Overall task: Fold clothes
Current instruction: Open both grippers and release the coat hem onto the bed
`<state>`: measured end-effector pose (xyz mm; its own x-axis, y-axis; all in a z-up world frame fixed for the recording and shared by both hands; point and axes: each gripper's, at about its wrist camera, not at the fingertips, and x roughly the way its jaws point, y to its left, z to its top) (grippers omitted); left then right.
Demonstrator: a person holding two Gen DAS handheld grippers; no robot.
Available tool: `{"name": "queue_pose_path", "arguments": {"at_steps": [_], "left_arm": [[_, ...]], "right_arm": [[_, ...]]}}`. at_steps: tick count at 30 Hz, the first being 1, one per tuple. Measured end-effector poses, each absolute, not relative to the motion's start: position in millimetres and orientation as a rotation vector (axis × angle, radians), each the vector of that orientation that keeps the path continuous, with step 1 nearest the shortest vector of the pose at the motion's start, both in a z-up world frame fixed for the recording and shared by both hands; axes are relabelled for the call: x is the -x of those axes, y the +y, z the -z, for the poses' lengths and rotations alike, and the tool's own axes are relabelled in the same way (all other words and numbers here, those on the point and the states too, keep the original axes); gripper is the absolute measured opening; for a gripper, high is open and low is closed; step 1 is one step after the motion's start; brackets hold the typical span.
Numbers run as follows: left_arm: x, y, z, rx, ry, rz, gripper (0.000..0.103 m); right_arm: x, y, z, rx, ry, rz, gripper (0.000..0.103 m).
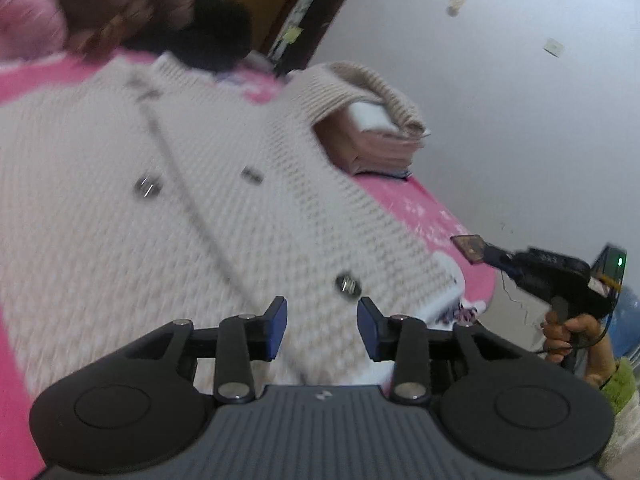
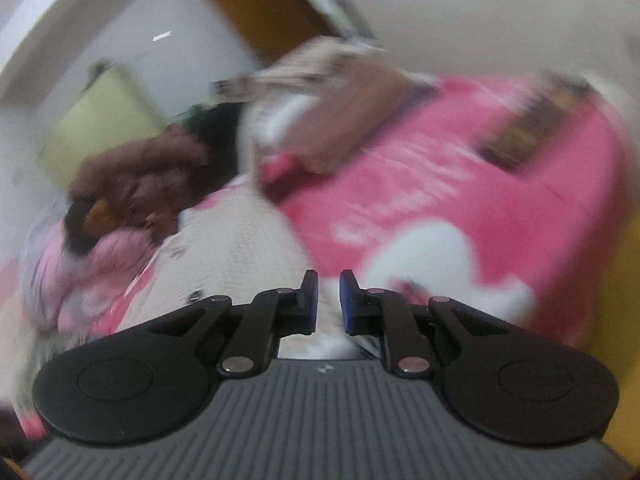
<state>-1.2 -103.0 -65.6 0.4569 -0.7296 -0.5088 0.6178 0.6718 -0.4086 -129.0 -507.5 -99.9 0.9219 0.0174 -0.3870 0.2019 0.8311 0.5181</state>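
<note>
a big cream knitted cardigan [image 1: 192,184] lies spread flat on a bed with a bright pink sheet [image 1: 416,208]. its knit is bumpy, like little squares. dark round buttons [image 1: 347,286] run down the front beside the long middle seam. one sleeve [image 1: 360,88] goes up and drapes over a small stack of folded clothes [image 1: 380,148] near the wall. the bottom edge of the cardigan sits near the edge of the bed.

the left gripper [image 1: 322,326] hangs just over the bottom part of the cardigan. its jaws are apart and nothing is between them, so it has let go. its blue pads [image 1: 280,320] touch no cloth.

the right gripper [image 2: 328,300] shows from the side in the left view too, held by a person's hand [image 1: 568,332] off the edge of the bed. its jaws are only a little way apart, with a thin gap. some cream cloth shows behind the gap, but the pads do not seem to pinch it.

at the far end of the bed there is a heap of other clothes: a brown fluffy one [image 2: 136,184], a black one [image 1: 220,36] and a pink one [image 2: 92,276]. the heap touches the top of the cardigan. the right view is very blurry. a dark flat thing [image 2: 524,136] lies on the sheet, too smeared to tell what it is. a white wall [image 1: 500,80] stands behind the bed.
</note>
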Motion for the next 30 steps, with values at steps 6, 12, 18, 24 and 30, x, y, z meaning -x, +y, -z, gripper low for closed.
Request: {"name": "queue_pose_path", "arguments": {"at_steps": [6, 12, 18, 24, 30], "left_arm": [[-28.4, -134.3, 98.2, 0.162, 0.734, 0.739, 0.047], [-38.5, -109.2, 122.9, 0.297, 0.756, 0.768, 0.040], [-44.8, -100.6, 131.8, 0.349, 0.744, 0.817, 0.040], [-40.9, -99.5, 133.3, 0.327, 0.717, 0.824, 0.040], [-35.5, -96.0, 137.7, 0.313, 0.663, 0.854, 0.040]], "right_arm": [[65.5, -461.5, 108.8, -0.287, 0.386, -0.008, 0.011], [39.7, -480.4, 134.4, -0.265, 0.594, 0.044, 0.004], [-6.1, -433.3, 72.6, -0.005, 0.535, 0.023, 0.006], [-93.1, -367.3, 70.2, 0.299, 0.515, -0.093, 0.006], [-122.9, -380.6, 132.2, 0.357, 0.676, -0.076, 0.006]]}}
